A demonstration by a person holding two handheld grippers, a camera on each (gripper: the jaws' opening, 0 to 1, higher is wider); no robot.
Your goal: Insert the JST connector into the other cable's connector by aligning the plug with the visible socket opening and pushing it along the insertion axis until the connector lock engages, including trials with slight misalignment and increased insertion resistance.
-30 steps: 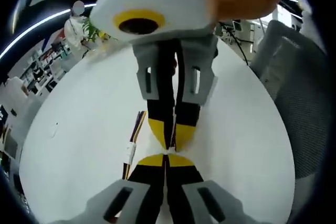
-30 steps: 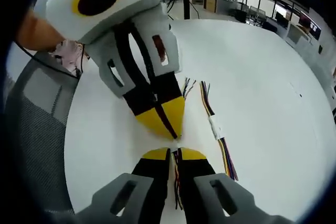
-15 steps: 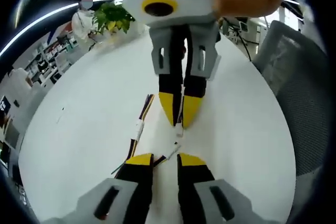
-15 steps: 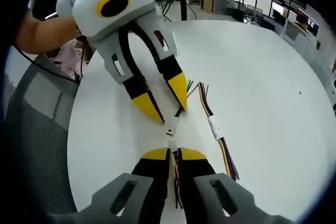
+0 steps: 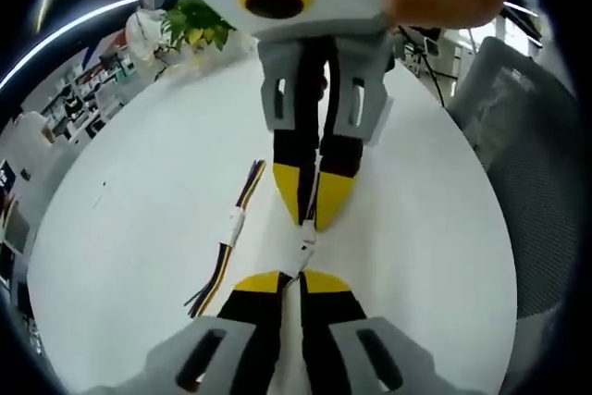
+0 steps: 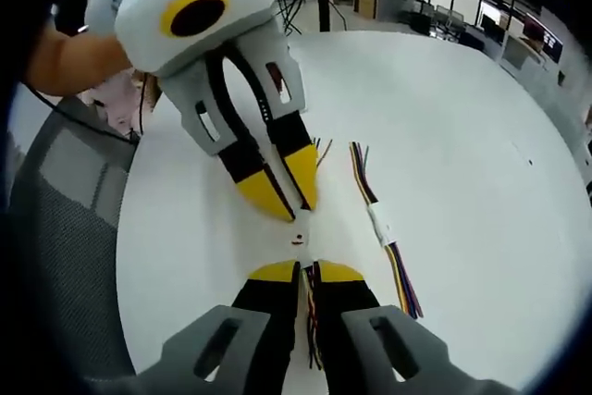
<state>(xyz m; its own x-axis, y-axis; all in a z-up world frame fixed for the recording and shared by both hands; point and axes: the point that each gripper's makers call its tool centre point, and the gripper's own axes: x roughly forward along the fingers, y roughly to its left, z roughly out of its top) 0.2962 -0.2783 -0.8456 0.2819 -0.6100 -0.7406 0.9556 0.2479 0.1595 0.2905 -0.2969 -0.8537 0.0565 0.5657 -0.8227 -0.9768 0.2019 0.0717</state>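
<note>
A small white JST connector pair point(image 5: 303, 252) lies in line on the white table, between two grippers that face each other tip to tip. My left gripper point(image 5: 293, 279) is shut on its cable just behind the connector. My right gripper point(image 5: 310, 215) comes in from above, held by a hand. In the right gripper view my right gripper point(image 6: 308, 270) is shut on thin coloured wires point(image 6: 313, 314) that run back between its jaws. The white connector point(image 6: 298, 240) sits just ahead of it, and the left gripper point(image 6: 289, 199) has its jaws pinched together. I cannot tell whether the two halves are locked.
A spare multicoloured cable with a white connector point(image 5: 233, 227) lies loose on the round white table point(image 5: 139, 201), and it appears again as the spare cable point(image 6: 379, 224). A grey mesh chair point(image 6: 65, 228) stands at the table's edge. Office desks and a plant point(image 5: 194, 30) are far behind.
Half a second ago the left gripper's jaws stood apart around the connector; now they are pinched together. The two grippers have drawn closer, tip to tip.
</note>
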